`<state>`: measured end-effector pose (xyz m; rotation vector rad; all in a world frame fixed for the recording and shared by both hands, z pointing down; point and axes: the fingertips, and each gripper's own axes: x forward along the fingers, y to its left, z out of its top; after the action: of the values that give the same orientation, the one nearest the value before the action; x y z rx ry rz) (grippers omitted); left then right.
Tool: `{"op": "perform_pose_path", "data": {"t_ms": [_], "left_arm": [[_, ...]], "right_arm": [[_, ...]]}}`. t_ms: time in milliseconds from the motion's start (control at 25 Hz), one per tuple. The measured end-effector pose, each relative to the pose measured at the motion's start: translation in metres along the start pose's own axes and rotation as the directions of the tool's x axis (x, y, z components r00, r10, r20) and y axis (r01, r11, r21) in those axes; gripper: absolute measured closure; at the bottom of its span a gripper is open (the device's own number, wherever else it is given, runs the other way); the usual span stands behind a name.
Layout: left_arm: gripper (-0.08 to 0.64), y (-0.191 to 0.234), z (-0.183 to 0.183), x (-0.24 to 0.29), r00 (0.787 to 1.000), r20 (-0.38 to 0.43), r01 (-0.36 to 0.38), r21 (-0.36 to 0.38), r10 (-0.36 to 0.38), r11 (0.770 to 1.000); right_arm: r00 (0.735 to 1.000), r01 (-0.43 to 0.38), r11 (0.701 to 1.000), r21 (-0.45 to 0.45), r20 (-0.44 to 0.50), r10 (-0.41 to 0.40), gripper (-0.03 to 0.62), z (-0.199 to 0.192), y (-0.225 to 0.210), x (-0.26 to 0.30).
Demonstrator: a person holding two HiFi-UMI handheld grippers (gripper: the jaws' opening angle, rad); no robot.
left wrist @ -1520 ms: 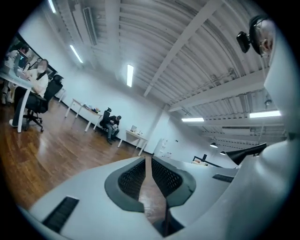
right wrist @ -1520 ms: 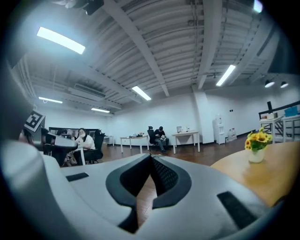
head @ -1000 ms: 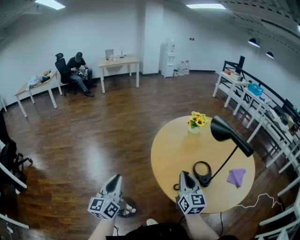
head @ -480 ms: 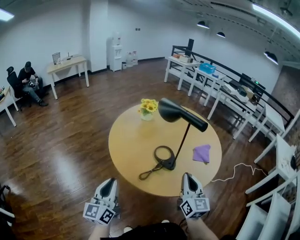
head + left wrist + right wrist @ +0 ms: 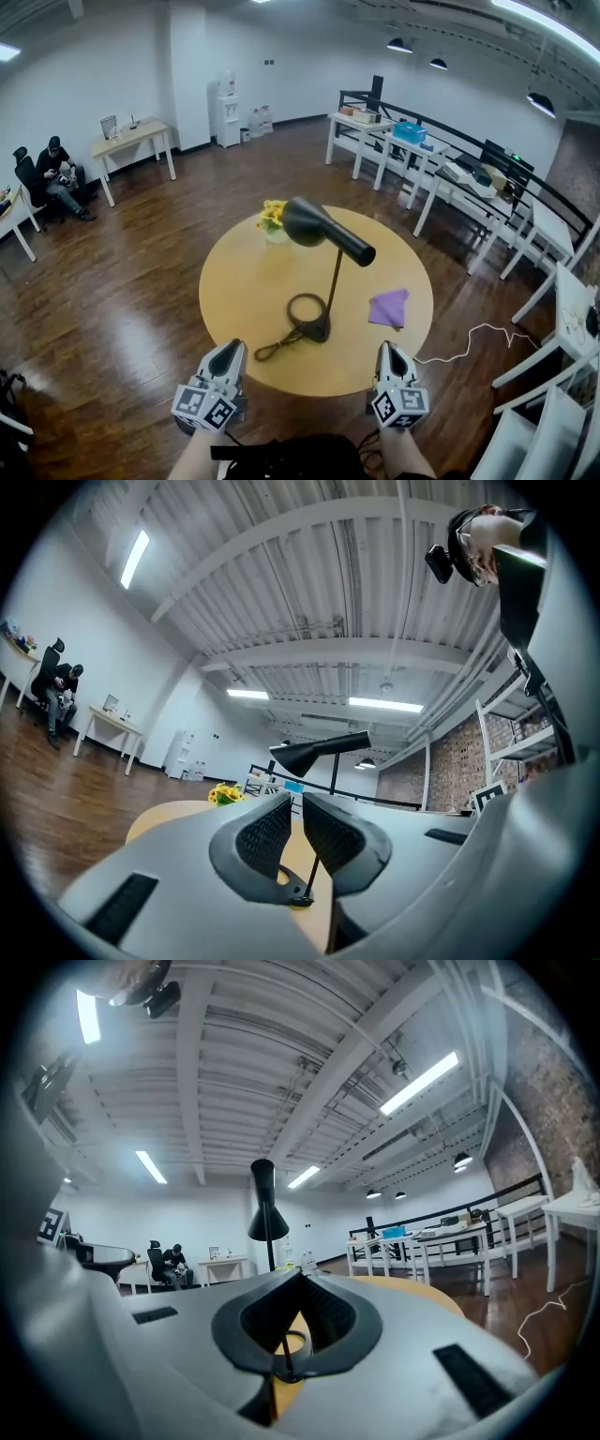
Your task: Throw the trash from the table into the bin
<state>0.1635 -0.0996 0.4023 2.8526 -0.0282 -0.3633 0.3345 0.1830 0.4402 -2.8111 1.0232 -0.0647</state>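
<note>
A crumpled purple piece of trash lies on the right part of the round wooden table, to the right of a black desk lamp. My left gripper and right gripper hover side by side at the table's near edge, both pointing across it. The trash is ahead of the right gripper and apart from it. In the left gripper view the left gripper has its pads nearly together, with nothing between them. The right gripper is shut and empty. No bin is in view.
A small pot of yellow flowers stands at the table's far side, and the lamp's cord loops near its base. White desks line a railing at the right. A white cable lies on the floor. A person sits far left.
The view has swung right, so the round table went from the right side to straight ahead. Both grippers moved with it to the table's near edge. Their jaws look the same.
</note>
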Motion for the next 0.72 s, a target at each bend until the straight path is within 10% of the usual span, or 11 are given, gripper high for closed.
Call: {"op": "perform_pose_path", "data": {"t_ms": [720], "left_arm": [[0.526, 0.008, -0.014, 0.005, 0.999, -0.042, -0.020, -0.043, 0.018, 0.999]], "right_arm": [[0.999, 0.006, 1.000, 0.006, -0.048, -0.006, 0.592, -0.009, -0.005, -0.001]]}}
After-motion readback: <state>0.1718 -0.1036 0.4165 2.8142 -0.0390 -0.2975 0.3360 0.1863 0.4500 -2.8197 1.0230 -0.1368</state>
